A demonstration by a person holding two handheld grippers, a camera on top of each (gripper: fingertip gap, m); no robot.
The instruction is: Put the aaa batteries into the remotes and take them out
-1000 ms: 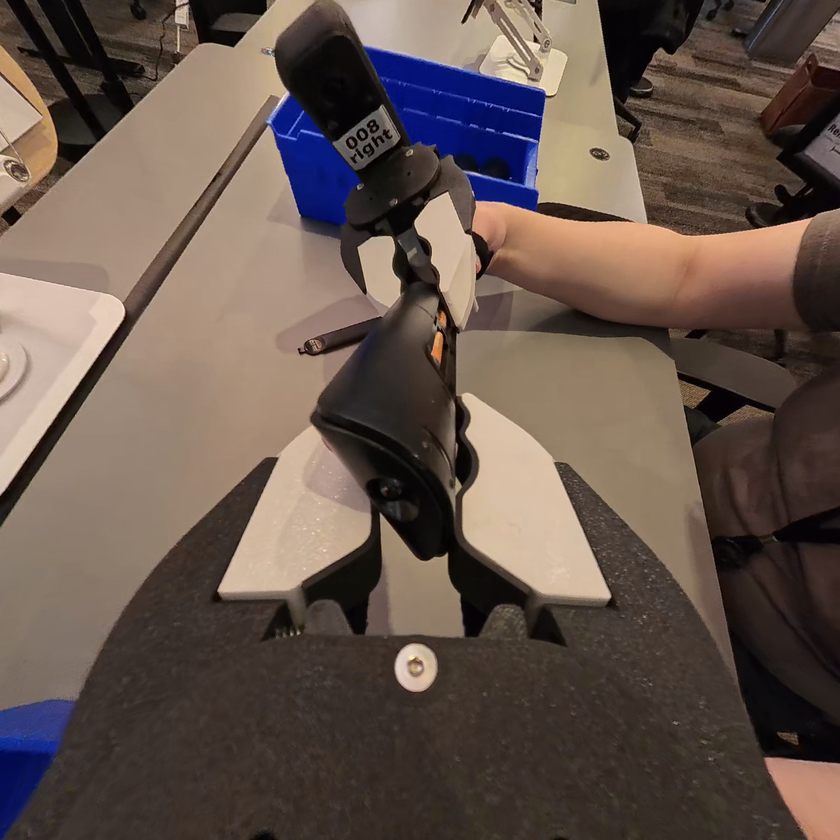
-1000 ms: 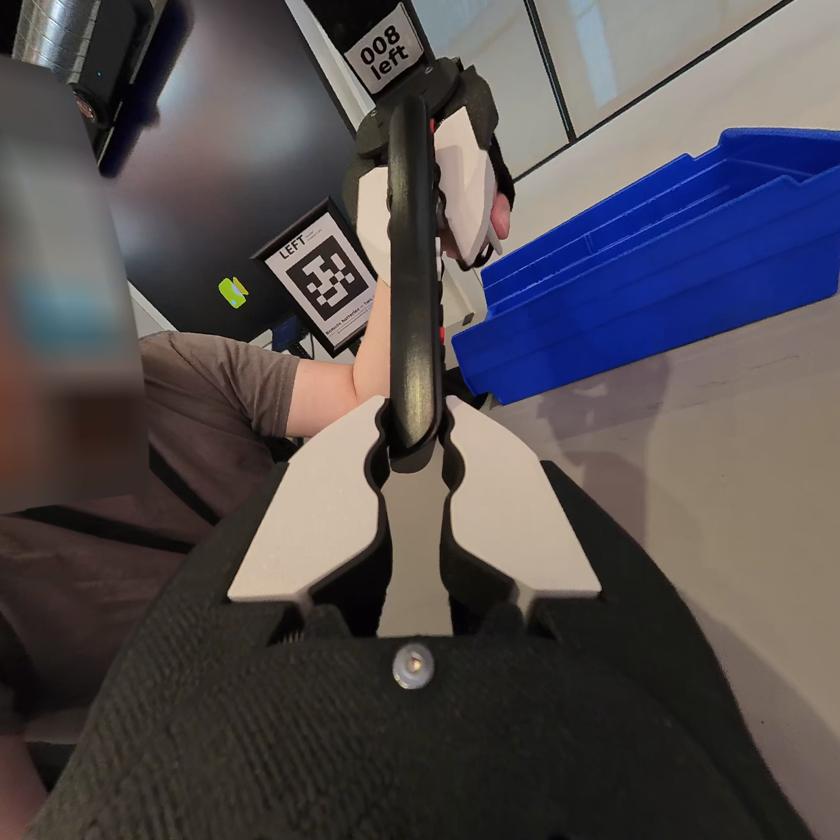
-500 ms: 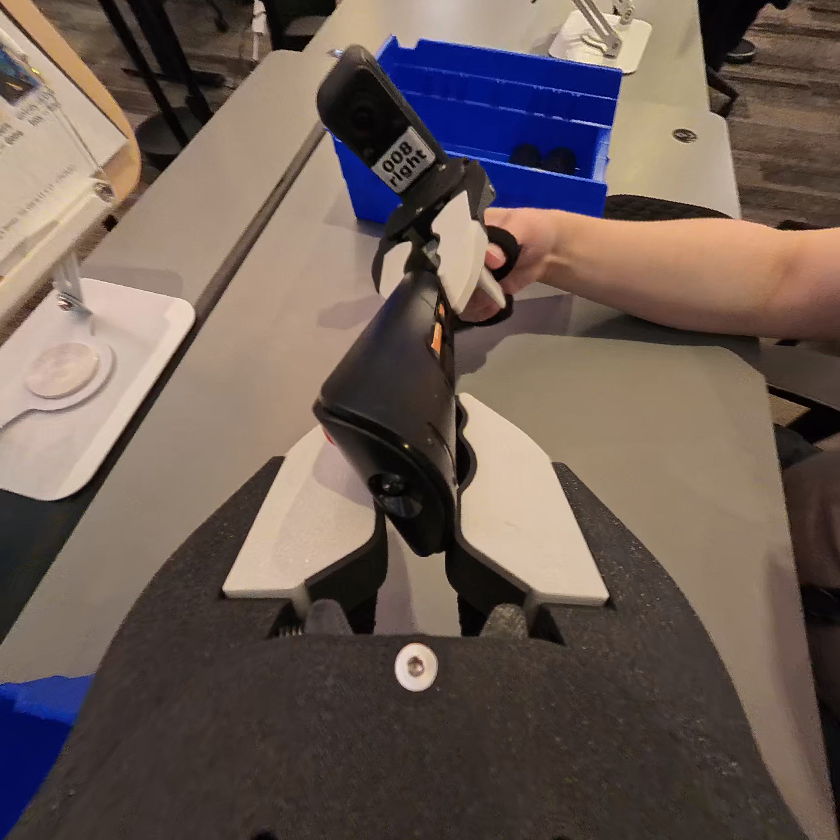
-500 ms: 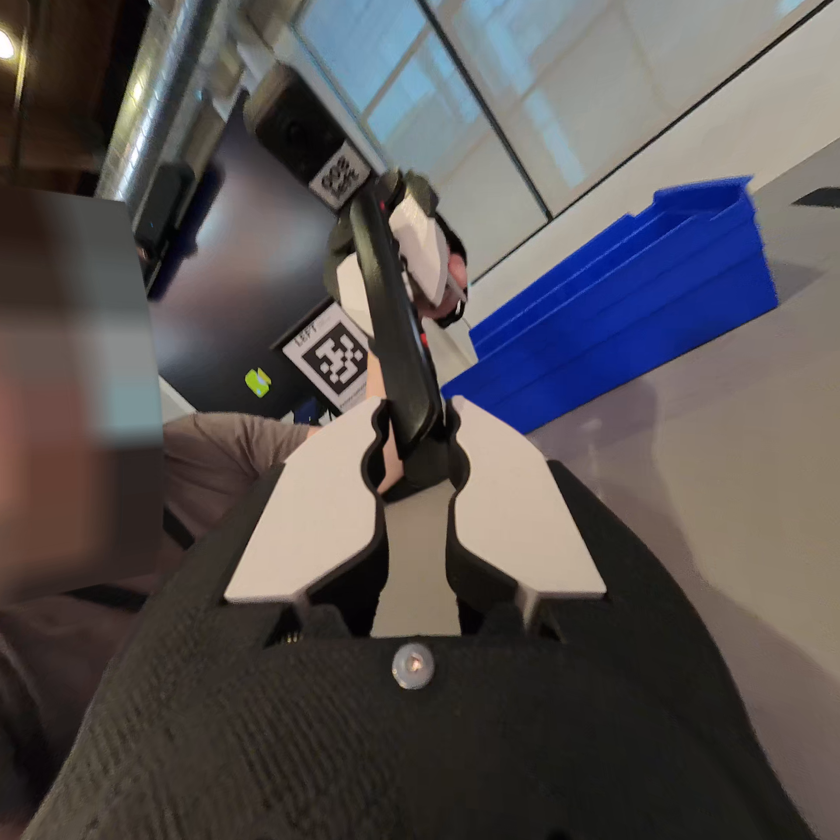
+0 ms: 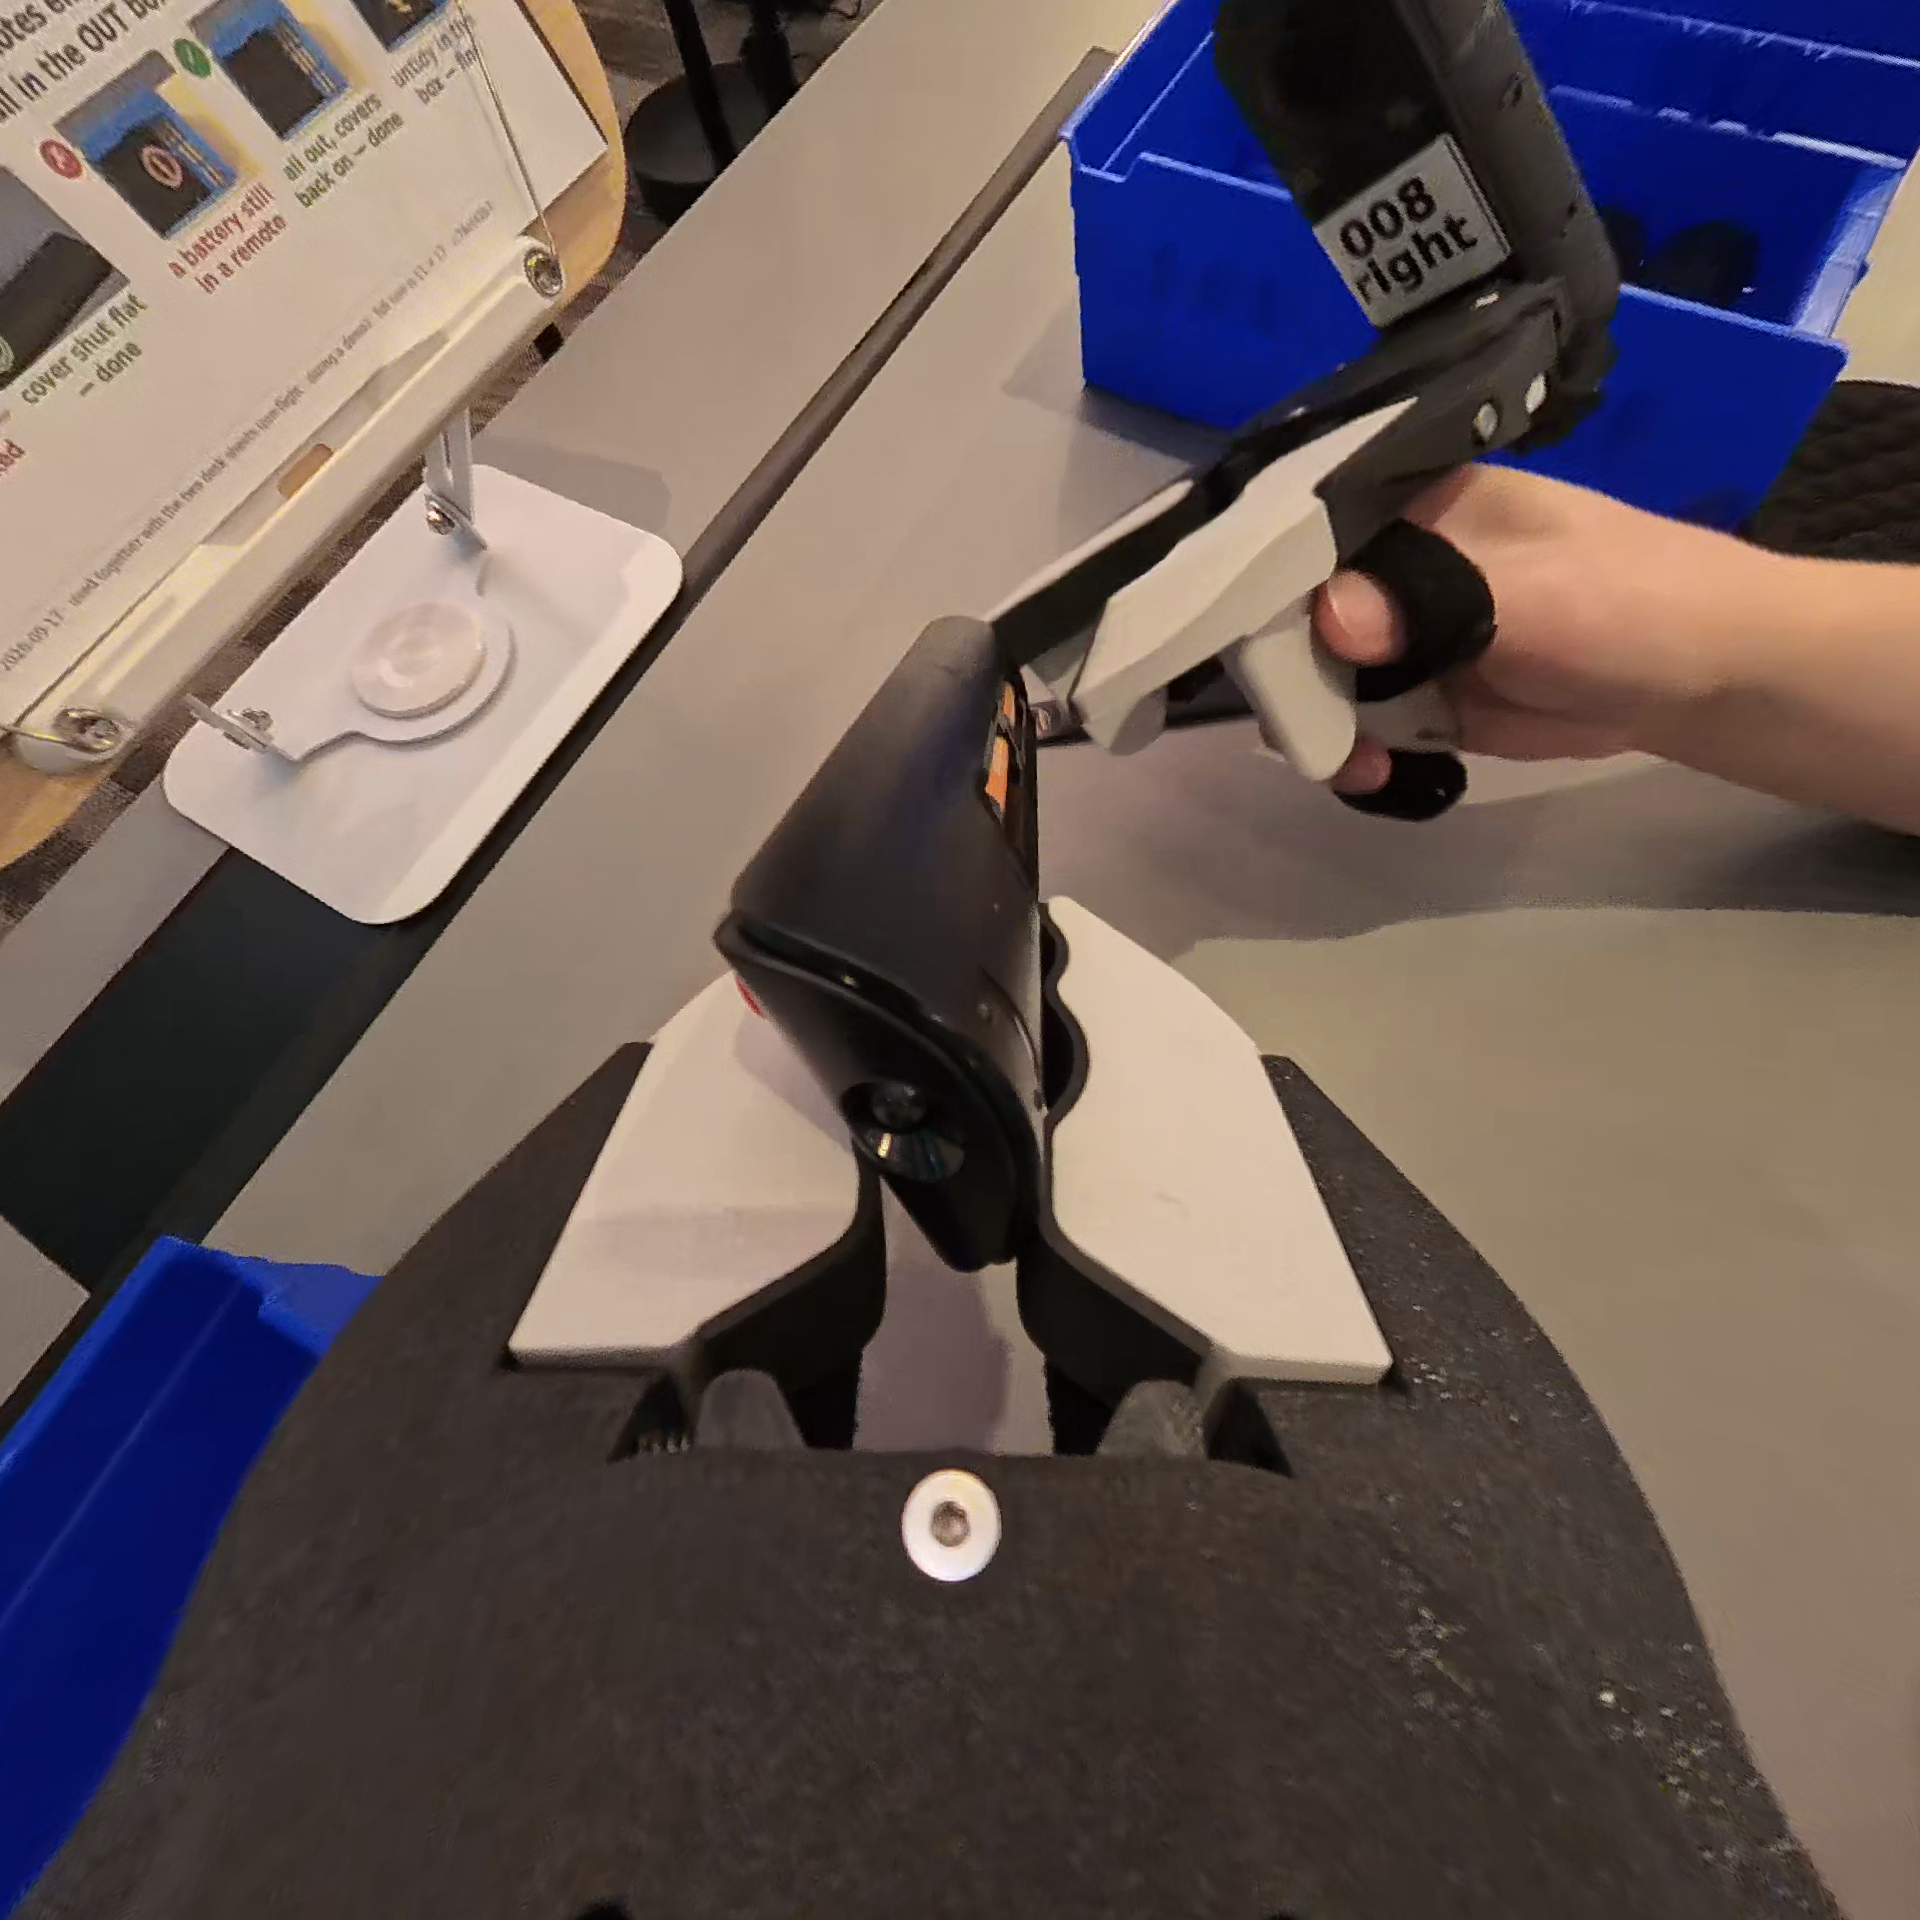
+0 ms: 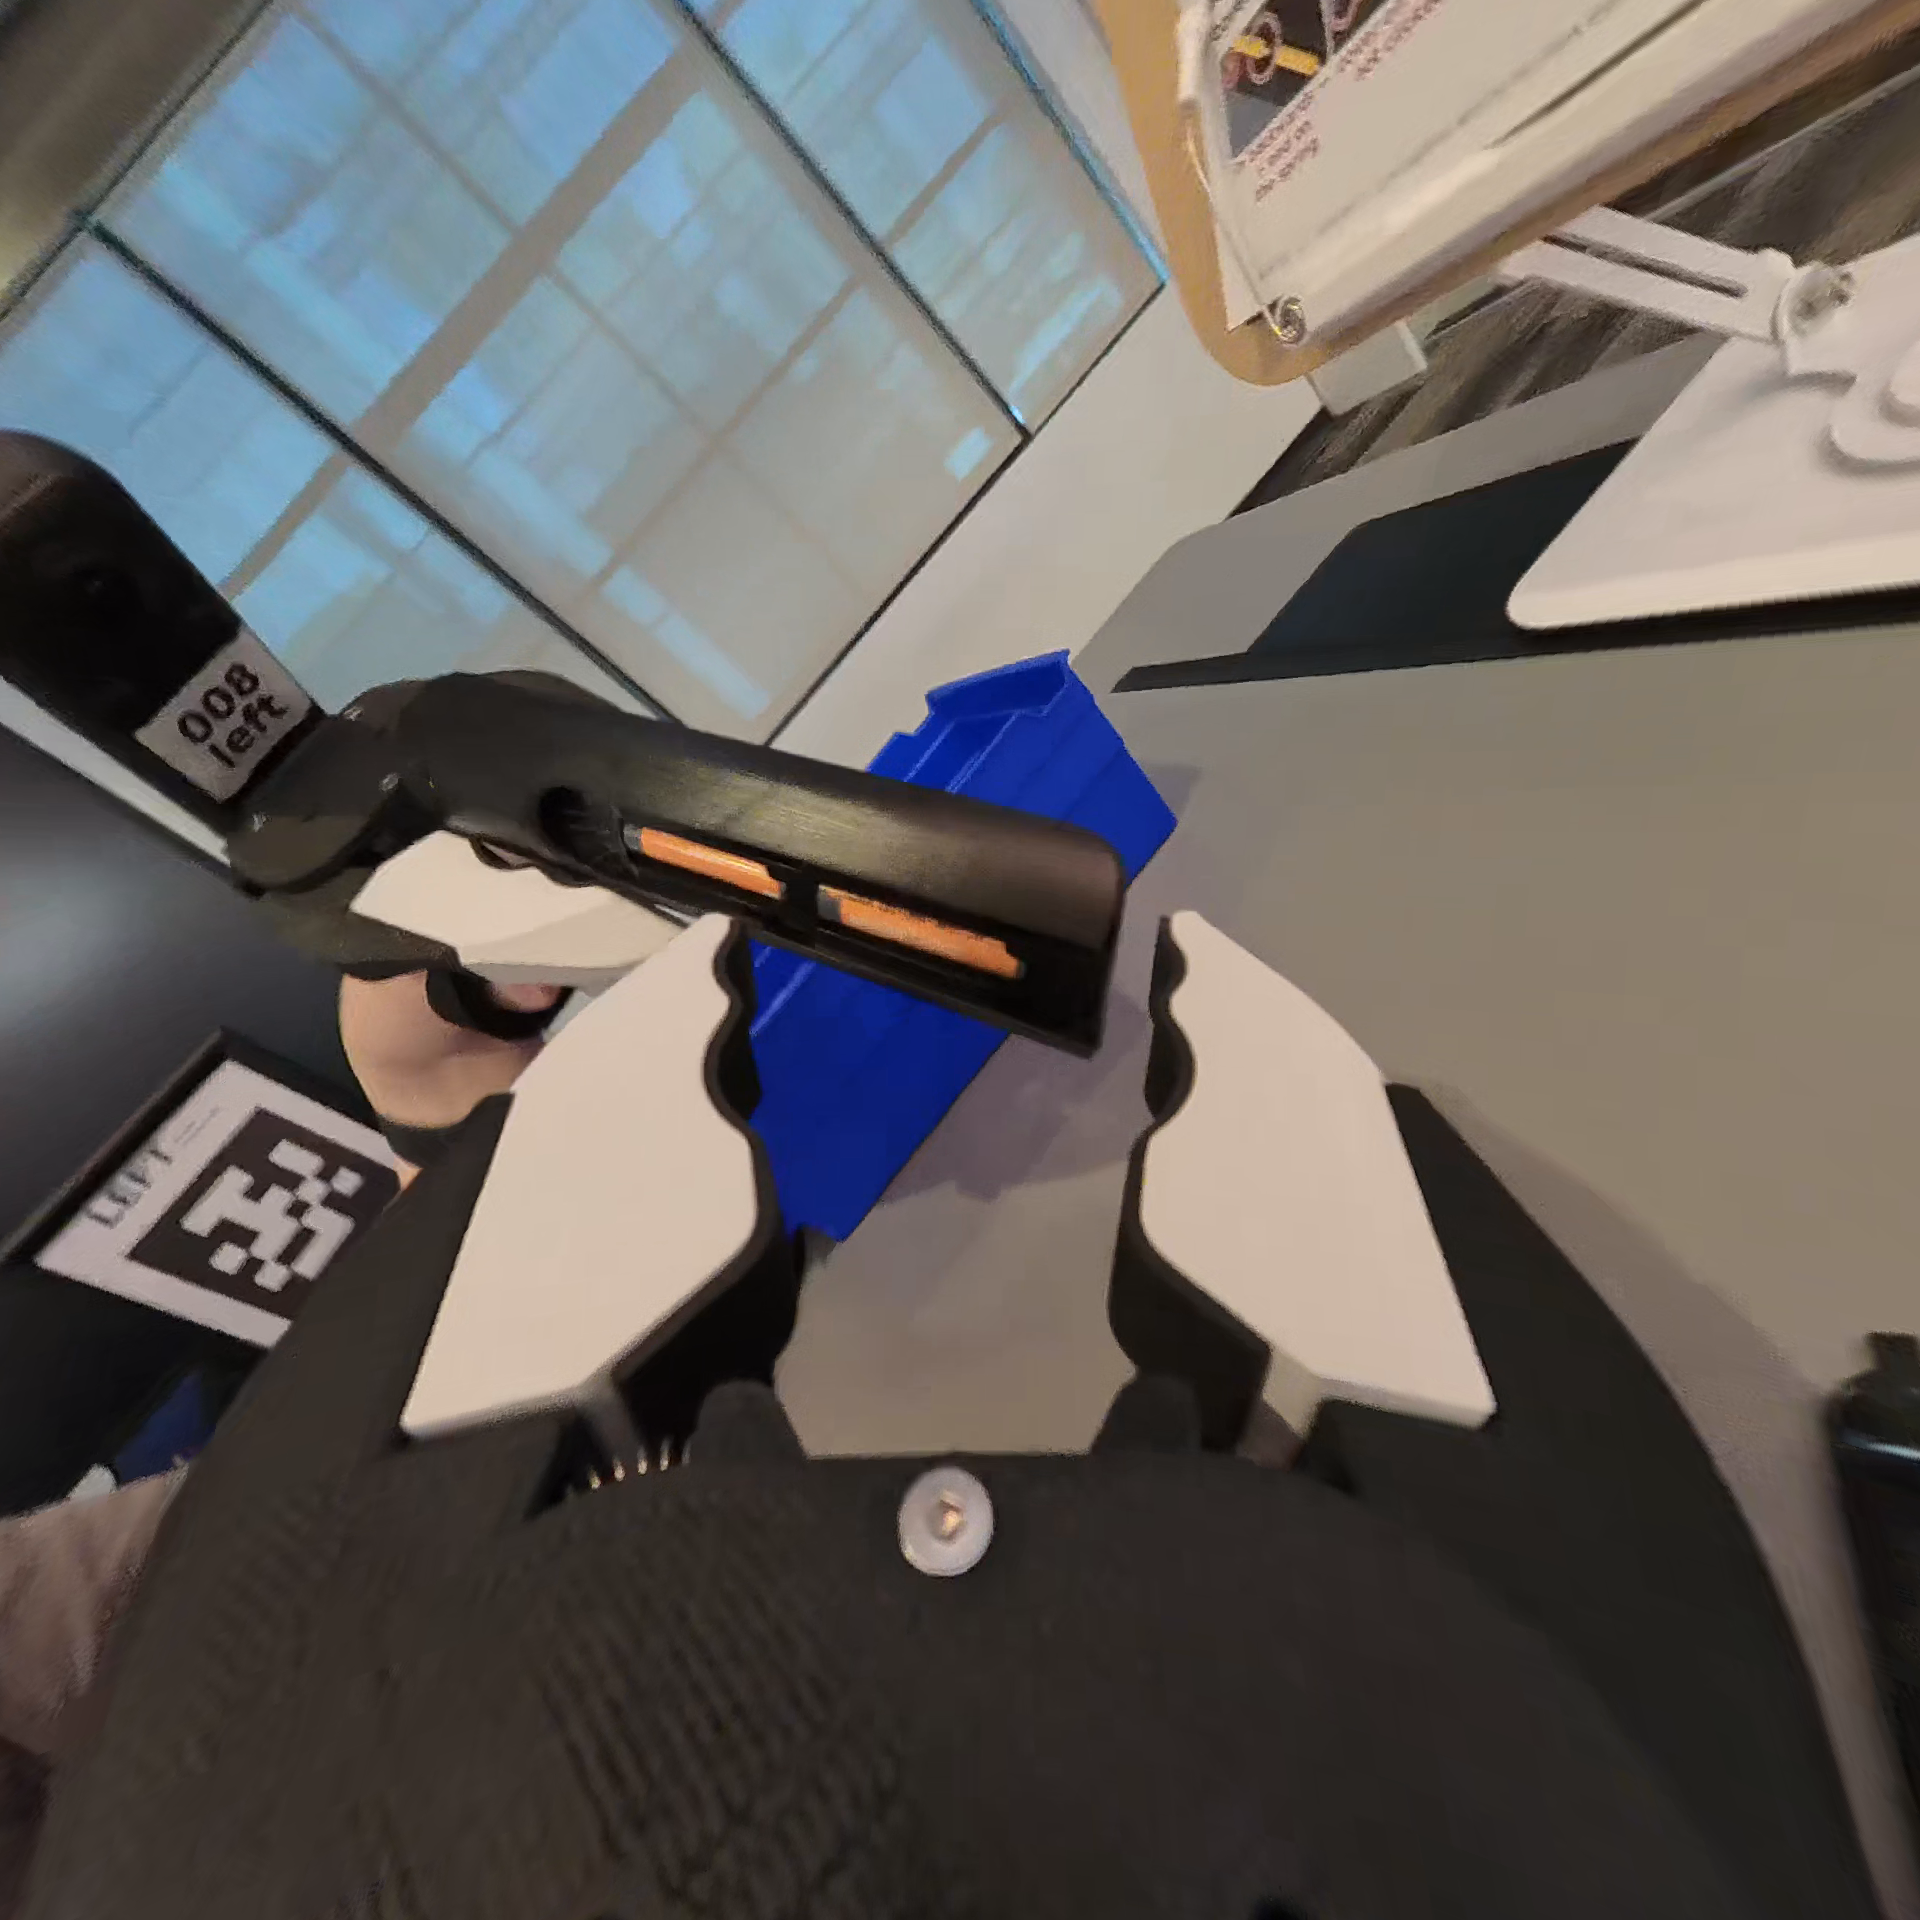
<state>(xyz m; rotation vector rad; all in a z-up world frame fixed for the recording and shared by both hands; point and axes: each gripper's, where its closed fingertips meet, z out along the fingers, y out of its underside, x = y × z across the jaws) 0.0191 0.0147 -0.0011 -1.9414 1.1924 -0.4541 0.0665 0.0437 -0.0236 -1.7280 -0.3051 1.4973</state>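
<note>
Right wrist view is taken as the key one: the right gripper is held with its jaws spread apart and empty, and the black remote is seen just beyond their tips, crossing the gap sideways. Its long axis runs from the left gripper down toward the right-hand finger, so it lies across the jaws' reach rather than along it. Its open battery bay faces the camera, and two orange AAA batteries are seated there end to end.

In the left wrist view the remote is clamped at its lens end between the jaws of the left gripper and tilted up and away over the bench, clear of the surface. The right gripper is brought up to the far end of the remote, beside the bay; whether it touches cannot be told.

The coming move is judged to be a battery being picked out, for which the right jaws would have to be turned to close across a battery.

Beyond the remote a blue bin stands on the grey bench; another blue bin is seen near the left gripper. To the remote's left a white stand base carries an instruction sign. Large windows are seen behind.
</note>
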